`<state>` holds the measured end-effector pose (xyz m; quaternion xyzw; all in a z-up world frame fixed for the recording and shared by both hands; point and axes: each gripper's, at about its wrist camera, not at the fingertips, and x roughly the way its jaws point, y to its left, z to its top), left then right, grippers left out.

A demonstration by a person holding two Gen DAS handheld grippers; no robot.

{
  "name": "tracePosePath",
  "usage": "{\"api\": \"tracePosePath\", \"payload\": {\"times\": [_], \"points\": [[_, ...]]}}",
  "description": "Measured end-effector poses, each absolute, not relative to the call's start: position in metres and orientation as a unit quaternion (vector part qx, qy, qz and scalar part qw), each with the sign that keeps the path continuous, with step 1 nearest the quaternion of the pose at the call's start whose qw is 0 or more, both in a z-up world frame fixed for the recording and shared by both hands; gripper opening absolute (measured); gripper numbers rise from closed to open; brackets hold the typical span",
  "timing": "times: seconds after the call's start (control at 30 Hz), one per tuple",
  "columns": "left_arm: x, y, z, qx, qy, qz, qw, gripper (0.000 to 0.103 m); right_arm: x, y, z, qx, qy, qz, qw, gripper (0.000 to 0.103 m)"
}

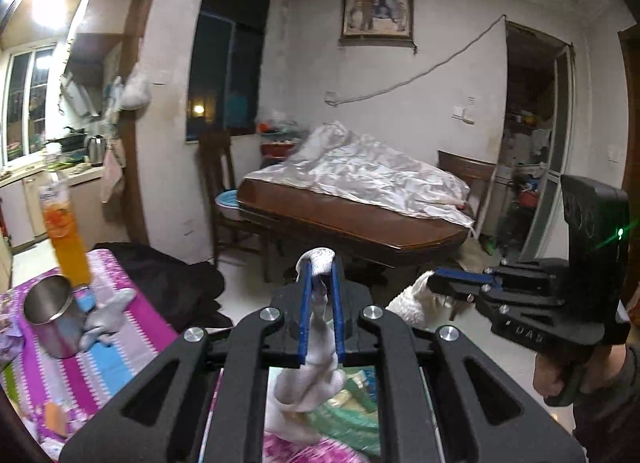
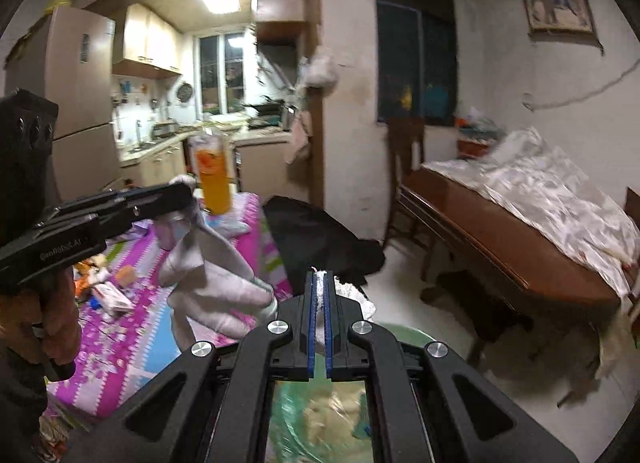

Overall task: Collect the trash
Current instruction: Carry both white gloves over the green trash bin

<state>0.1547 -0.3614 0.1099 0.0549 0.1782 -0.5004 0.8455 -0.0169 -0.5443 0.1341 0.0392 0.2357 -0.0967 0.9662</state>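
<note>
Here, a crumpled grey-white cloth (image 1: 316, 363) is pinched between the closed blue pads of the left gripper (image 1: 320, 275), above the patterned table cover (image 1: 132, 339). A white tissue wad (image 2: 320, 291) is clamped in the right gripper (image 2: 319, 283). Farther off, an orange drink bottle (image 1: 66, 231) is seen standing beside a steel cup (image 1: 52, 315).

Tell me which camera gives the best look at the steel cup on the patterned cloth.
The left wrist view: the steel cup shows whole at the left, its open mouth visible, beside the orange bottle. In the right wrist view the bottle shows, but the left gripper and its grey cloth cover the cup's area.
</note>
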Motion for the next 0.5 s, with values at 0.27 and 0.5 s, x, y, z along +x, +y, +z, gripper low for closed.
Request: {"api": "tracePosePath", "payload": {"times": [0.27,0.5], "points": [[0.143,-0.42,0.088,0.057,0.199,-0.527,0.824,0.008,-0.032,-0.593,0.099,0.087,0.276,-0.143,0.946,0.004],[0.136,-0.45,0.062,0.07,0.217,-0.522,0.822,0.008,-0.03,-0.625,0.057,0.148,0.307,-0.165,0.925,0.004]]}}
